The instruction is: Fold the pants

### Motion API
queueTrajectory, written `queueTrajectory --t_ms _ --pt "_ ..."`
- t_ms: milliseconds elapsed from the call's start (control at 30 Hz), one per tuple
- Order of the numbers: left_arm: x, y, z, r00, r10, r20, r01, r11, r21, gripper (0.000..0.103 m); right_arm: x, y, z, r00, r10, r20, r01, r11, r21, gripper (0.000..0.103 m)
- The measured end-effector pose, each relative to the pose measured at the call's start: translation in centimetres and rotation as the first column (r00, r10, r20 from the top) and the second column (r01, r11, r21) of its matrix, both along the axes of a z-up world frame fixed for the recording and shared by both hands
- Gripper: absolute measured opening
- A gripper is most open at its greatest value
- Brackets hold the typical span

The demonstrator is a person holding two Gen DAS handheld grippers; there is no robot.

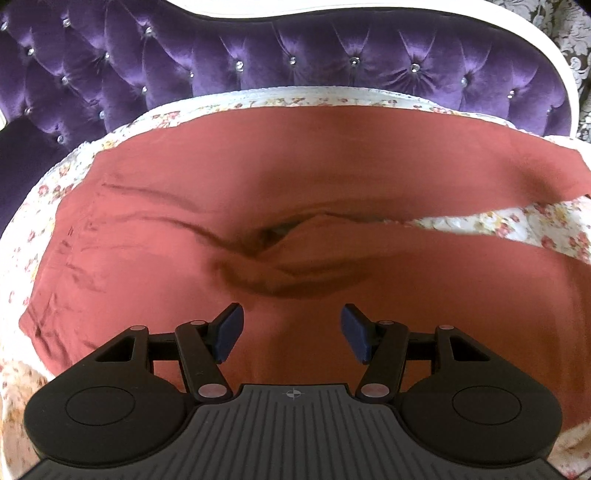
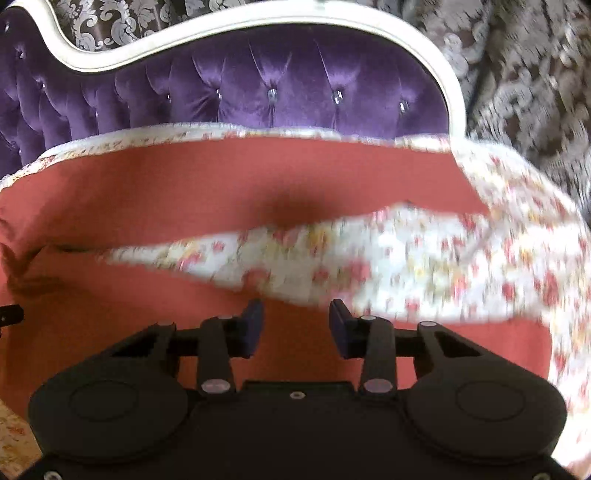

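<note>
No brand, label or lettering could be read anywhere. The left gripper (image 1: 291, 332) hung above the rust-red pants (image 1: 184, 192), jaws apart and nothing between its blue pads (image 1: 231, 330). The right gripper (image 2: 295, 326) also stood parted over the same cloth, gripping nothing, near the edge of one leg. The pants lay spread across a floral bedspread (image 2: 424, 258), the two legs split so the print showed between them. Beyond rose a tufted purple headboard (image 1: 295, 55) with a white frame (image 2: 258, 16), backed by damask wallpaper (image 2: 517, 74).
</note>
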State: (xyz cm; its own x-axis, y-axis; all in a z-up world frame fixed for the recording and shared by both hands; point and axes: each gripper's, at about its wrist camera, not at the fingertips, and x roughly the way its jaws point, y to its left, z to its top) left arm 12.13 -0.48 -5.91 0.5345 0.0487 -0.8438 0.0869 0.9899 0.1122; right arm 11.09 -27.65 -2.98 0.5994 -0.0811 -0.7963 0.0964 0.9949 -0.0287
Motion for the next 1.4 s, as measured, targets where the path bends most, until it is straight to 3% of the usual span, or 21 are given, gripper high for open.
queueTrajectory --t_ms 133,233,333,433,567,733,867,1067,1100,1133,1167,1200,1400 --pt "1.9 0.3 -0.3 1.0 0.0 0.005 0.0 1.0 0.01 0.057 4.0 -0.6 0.6 0.993 0.079 0.083 -0.08 0.997 0.006 0.049" --pt "3.2 0.7 -0.6 1.0 0.005 0.003 -0.005 1.0 0.012 0.057 7.3 -1.3 0.5 0.962 0.193 0.192 -0.21 0.975 0.068 0.053" --pt "4.4 1.0 -1.2 1.0 0.005 -0.013 -0.005 1.0 0.009 0.057 11.9 -0.8 -0.3 0.959 0.239 0.152 -0.249 0.967 0.05 0.057" --pt "5.2 1.2 -2.2 0.999 0.003 -0.04 -0.003 1.0 0.008 0.057 15.5 0.5 -1.8 0.936 0.316 0.154 -0.317 0.948 -0.018 0.057" --pt "5.6 1.6 -2.8 0.999 -0.004 -0.043 0.004 1.0 0.002 0.059 19.5 2.0 -4.5 0.888 0.453 0.081 -0.445 0.89 -0.098 0.057" --pt "5.9 2.0 -2.8 0.999 -0.016 -0.049 0.015 1.0 -0.011 0.062 23.1 2.6 -6.6 0.827 0.562 0.005 -0.56 0.824 -0.087 0.054" --pt "5.9 2.0 -2.9 0.999 -0.027 -0.04 0.026 1.0 -0.013 0.064 25.1 2.8 -7.1 0.758 0.651 -0.04 -0.652 0.753 -0.091 0.054" --pt "6.0 1.8 -2.9 0.999 -0.026 -0.035 0.026 1.0 -0.006 0.066 27.5 2.7 -7.4 0.694 0.715 -0.087 -0.715 0.698 0.035 0.057" --pt "6.0 1.8 -3.0 0.999 -0.025 -0.035 0.025 1.0 -0.009 0.066 27.8 2.5 -7.4 0.694 0.714 -0.088 -0.71 0.7 0.079 0.056" --pt "6.0 1.9 -3.0 0.999 -0.024 -0.033 0.024 1.0 -0.013 0.066 28.0 2.3 -7.3 0.696 0.713 -0.084 -0.704 0.701 0.113 0.045" --pt "6.0 1.9 -3.0 0.999 -0.023 -0.031 0.022 1.0 -0.017 0.066 28.1 2.2 -7.3 0.7 0.71 -0.073 -0.696 0.702 0.149 0.033" --pt "6.1 2.0 -3.0 0.999 -0.022 -0.031 0.021 1.0 -0.02 0.066 27.9 2.0 -7.1 0.709 0.703 -0.061 -0.685 0.707 0.175 0.01" --pt "6.1 2.3 -2.0 0.999 -0.016 -0.034 0.014 0.998 -0.056 0.065 22.2 2.2 -4.1 0.712 0.699 0.063 -0.702 0.706 0.1 0.01"
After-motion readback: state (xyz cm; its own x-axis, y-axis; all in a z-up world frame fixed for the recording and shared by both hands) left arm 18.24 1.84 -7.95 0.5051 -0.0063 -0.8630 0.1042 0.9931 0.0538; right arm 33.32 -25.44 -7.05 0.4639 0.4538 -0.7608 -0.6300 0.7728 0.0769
